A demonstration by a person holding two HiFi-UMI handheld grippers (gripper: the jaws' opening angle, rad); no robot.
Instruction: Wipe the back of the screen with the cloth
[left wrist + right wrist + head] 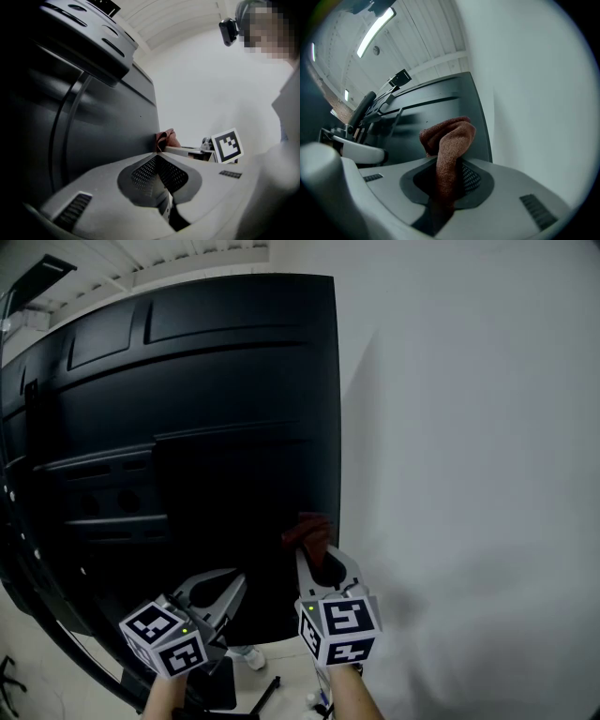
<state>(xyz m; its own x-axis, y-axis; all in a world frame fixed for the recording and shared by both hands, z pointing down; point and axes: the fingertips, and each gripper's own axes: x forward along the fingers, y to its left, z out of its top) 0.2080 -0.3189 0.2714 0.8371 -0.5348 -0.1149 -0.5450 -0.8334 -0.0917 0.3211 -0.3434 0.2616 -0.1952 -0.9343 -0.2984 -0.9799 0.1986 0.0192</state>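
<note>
One big black flat screen (pixel 187 427), back side showing. One reddish-brown knitted cloth (pixel 309 531). Two grey plastic grippers: left gripper (pixel 234 582) and right gripper (pixel 321 554). Two fingers (pixel 525 187) on each, four in all. Two cubes with black-and-white squares: left cube (pixel 166 638) and right cube (pixel 339 626). Two bare arms: left arm (pixel 164 701) and right arm (pixel 354 697). One plain white wall (pixel 469 427). One long bright ceiling light (pixel 375 29).
</note>
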